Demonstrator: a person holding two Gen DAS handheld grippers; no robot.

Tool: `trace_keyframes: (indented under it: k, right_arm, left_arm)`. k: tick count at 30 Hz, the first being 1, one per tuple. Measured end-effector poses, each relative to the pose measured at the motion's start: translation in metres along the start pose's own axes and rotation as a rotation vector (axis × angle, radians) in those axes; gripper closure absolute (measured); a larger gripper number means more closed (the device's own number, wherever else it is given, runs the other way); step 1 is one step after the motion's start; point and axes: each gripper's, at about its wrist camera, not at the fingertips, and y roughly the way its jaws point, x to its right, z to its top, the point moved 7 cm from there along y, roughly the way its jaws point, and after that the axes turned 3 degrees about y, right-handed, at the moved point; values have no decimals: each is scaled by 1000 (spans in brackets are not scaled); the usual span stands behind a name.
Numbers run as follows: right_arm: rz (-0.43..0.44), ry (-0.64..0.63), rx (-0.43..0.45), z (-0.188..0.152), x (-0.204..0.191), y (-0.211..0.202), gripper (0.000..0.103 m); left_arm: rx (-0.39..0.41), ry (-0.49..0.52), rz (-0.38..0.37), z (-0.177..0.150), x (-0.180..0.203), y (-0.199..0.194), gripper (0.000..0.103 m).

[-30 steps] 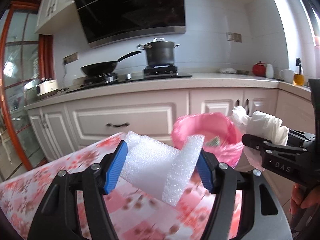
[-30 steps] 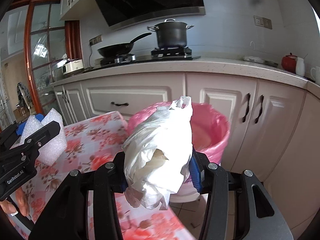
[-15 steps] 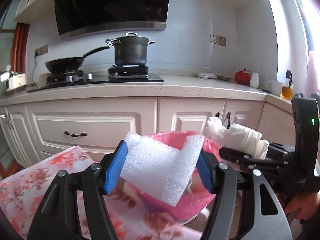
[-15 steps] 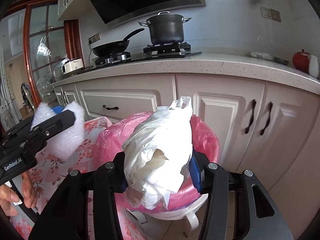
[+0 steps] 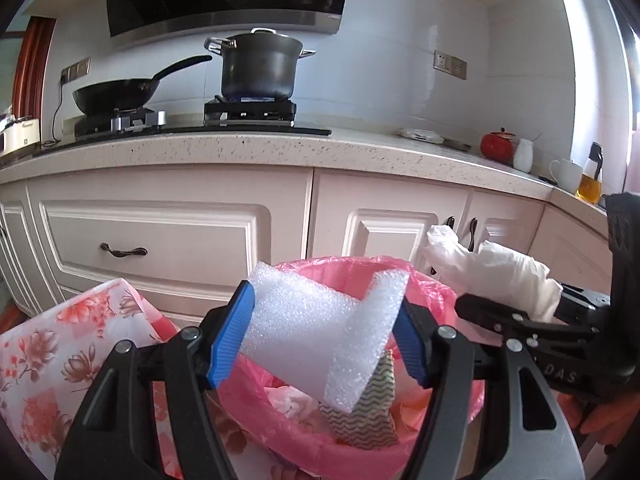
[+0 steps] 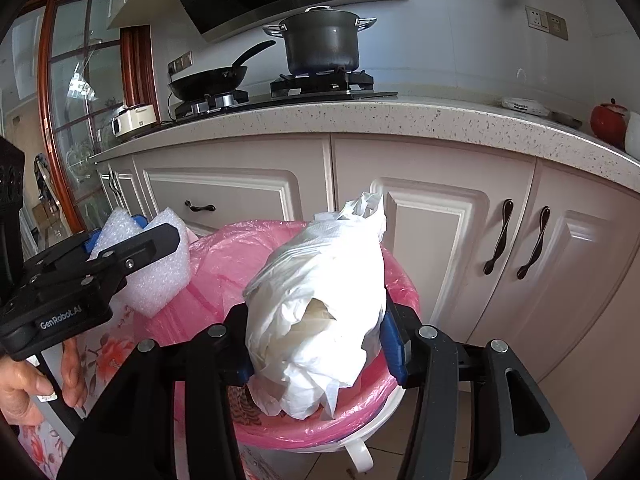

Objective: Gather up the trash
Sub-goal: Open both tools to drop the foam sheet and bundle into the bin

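My left gripper [image 5: 320, 336] is shut on a folded piece of white foam wrap [image 5: 316, 332] and holds it over the open mouth of a bin lined with a pink bag [image 5: 436, 292]. My right gripper [image 6: 320, 344] is shut on a crumpled white plastic bag [image 6: 320, 304] and holds it above the same pink-lined bin [image 6: 224, 252]. The right gripper's bag also shows in the left wrist view [image 5: 496, 276], and the foam shows in the right wrist view [image 6: 160, 276]. Some trash lies in the bin, among it a zigzag-patterned cloth [image 5: 368, 412].
A table with a floral cloth [image 5: 52, 360] stands left of the bin. Behind the bin run white kitchen cabinets [image 5: 160, 236] under a speckled counter [image 6: 400, 116] with a pot [image 5: 260, 64] and a pan [image 5: 116, 96] on the stove.
Both grippers have moved from over the floral table toward the bin and now hang over its opening. Both still hold their loads.
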Motion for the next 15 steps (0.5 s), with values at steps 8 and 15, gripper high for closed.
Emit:
trace_keyframes:
  k: [8,15]
  right_arm:
    - [17,-46,-11,-2,-14,14,39]
    - [-5,-34,-13,-9,-7,9,30]
  left_arm:
    - [4,14,-10,6,3,12,31]
    - [25,-6,16,15,-10,2,23]
